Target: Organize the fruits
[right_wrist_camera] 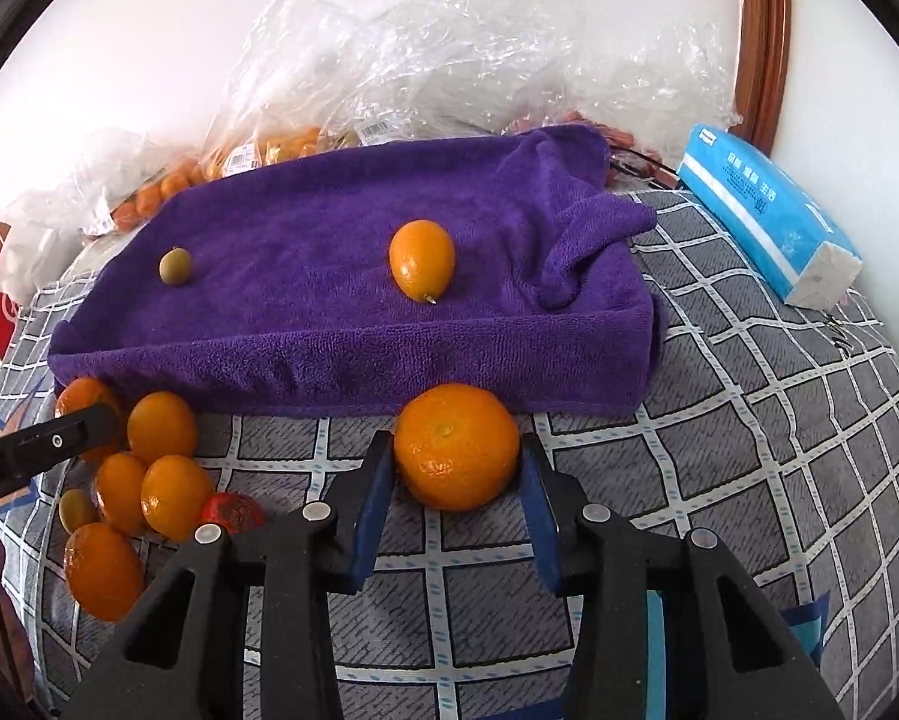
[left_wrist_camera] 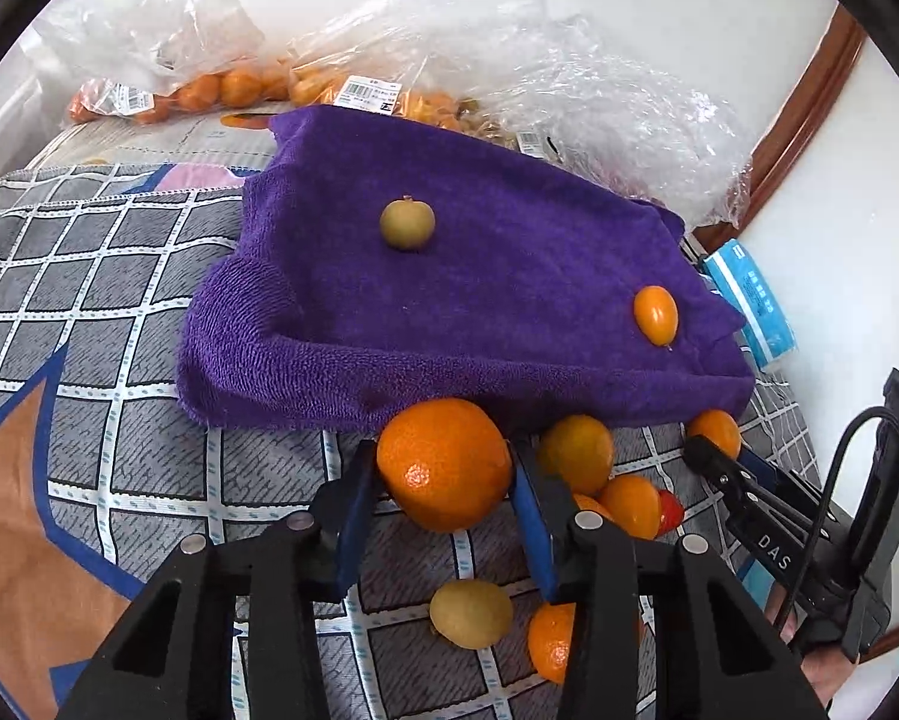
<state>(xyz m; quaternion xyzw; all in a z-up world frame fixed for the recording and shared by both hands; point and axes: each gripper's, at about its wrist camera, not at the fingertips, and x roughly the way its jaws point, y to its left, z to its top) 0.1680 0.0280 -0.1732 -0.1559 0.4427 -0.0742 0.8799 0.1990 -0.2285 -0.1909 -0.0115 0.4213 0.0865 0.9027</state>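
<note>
A purple towel [left_wrist_camera: 479,300] [right_wrist_camera: 341,312] covers a raised block on the checked cloth. On it lie a small green fruit [left_wrist_camera: 407,223] [right_wrist_camera: 174,267] and an oval kumquat [left_wrist_camera: 655,313] [right_wrist_camera: 422,260]. My left gripper [left_wrist_camera: 443,462] is shut on a mandarin [left_wrist_camera: 443,465], held above a pile of loose fruit [left_wrist_camera: 599,474]. My right gripper [right_wrist_camera: 457,450] is shut on another mandarin [right_wrist_camera: 457,447] in front of the towel's near edge. The pile [right_wrist_camera: 143,480] lies left in the right wrist view, with the left gripper's finger [right_wrist_camera: 47,441] over it.
Clear plastic bags of oranges [left_wrist_camera: 227,90] [right_wrist_camera: 269,147] lie behind the towel against the white wall. A blue tissue pack [left_wrist_camera: 749,306] [right_wrist_camera: 767,222] lies at the right. A brown wooden frame [left_wrist_camera: 809,102] runs along the wall. A red strawberry-like fruit [right_wrist_camera: 233,510] is in the pile.
</note>
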